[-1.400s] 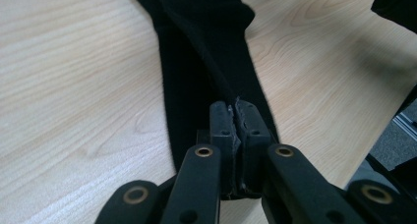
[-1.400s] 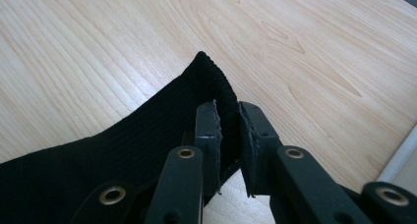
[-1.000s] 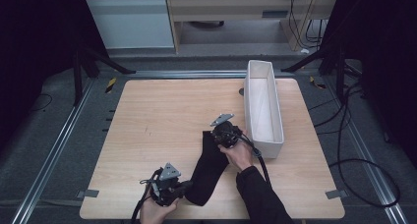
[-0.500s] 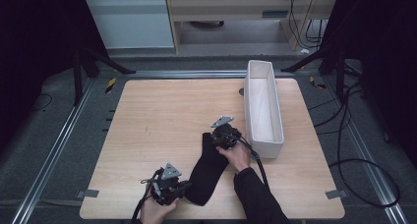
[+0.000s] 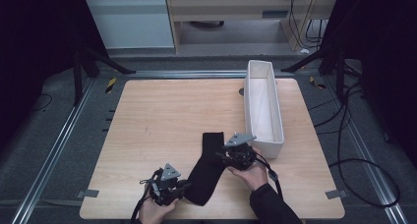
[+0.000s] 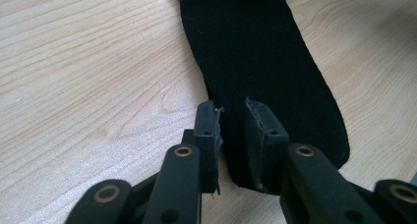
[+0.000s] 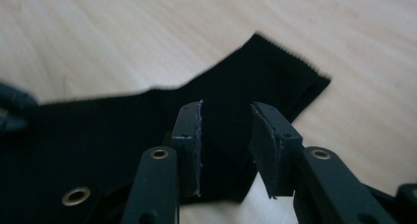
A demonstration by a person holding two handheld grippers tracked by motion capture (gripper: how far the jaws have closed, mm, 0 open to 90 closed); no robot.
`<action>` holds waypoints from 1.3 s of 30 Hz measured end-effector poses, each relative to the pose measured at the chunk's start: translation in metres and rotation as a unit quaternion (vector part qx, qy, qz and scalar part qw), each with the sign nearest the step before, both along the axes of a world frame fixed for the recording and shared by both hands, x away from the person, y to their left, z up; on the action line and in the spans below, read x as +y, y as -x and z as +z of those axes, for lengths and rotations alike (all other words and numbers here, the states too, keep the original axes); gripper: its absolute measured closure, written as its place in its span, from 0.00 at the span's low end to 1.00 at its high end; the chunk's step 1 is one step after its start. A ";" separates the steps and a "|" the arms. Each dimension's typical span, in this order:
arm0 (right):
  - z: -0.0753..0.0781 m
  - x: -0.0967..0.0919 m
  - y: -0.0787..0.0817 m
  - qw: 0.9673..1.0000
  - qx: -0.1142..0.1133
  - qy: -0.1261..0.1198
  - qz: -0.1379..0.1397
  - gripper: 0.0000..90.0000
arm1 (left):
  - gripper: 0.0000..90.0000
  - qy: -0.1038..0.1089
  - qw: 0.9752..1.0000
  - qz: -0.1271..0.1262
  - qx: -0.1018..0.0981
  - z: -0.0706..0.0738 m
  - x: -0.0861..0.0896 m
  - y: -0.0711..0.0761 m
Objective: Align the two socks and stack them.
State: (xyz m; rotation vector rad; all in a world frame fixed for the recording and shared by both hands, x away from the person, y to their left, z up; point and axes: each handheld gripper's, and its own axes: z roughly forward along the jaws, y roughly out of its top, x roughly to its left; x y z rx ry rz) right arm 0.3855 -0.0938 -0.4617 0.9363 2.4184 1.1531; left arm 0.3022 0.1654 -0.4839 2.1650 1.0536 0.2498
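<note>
A black sock (image 5: 209,165) lies flat and stretched out on the wooden table (image 5: 162,116), cuff at the far end and toe near the front edge. My left gripper (image 5: 184,187) sits at the toe end. Its jaws have just been opening and stand a little apart in the left gripper view (image 6: 231,116), with the sock's (image 6: 255,52) edge lying loose between them. My right gripper (image 5: 222,155) is at the sock's right side below the cuff. Its jaws have just been closing a little but stand apart (image 7: 226,121) over the sock (image 7: 255,76), not pressing it.
A long white bin (image 5: 275,135) stands along the table's right side, just beyond my right hand. The person's hands come in from the bottom edge. Metal rails and cables run around the table on the floor.
My right gripper has let go of the sock near the cuff and drawn back toward the near right. My left gripper has stayed in place and its jaws have parted.
</note>
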 end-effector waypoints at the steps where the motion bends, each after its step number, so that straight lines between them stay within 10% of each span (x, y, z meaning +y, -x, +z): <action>1: -0.004 -0.002 0.004 1.000 0.003 0.000 0.003 0.72 | 0.85 0.001 1.000 0.000 0.000 0.000 0.000 0.000; 11: -0.029 -0.006 0.007 1.000 0.022 0.006 0.011 0.91 | 0.94 0.007 1.000 -0.003 0.000 0.002 0.000 -0.001; 21: -0.013 -0.014 0.009 0.999 0.017 -0.040 0.011 0.98 | 0.96 0.055 0.998 -0.008 -0.009 0.020 0.001 0.002; 26: -0.007 -0.021 0.011 0.999 0.014 -0.049 0.007 0.98 | 0.96 0.085 0.996 -0.020 0.018 0.017 -0.003 0.001; 39: -0.024 -0.014 0.011 0.999 0.033 0.015 0.017 0.90 | 0.89 0.027 0.999 -0.008 0.015 0.003 -0.004 -0.005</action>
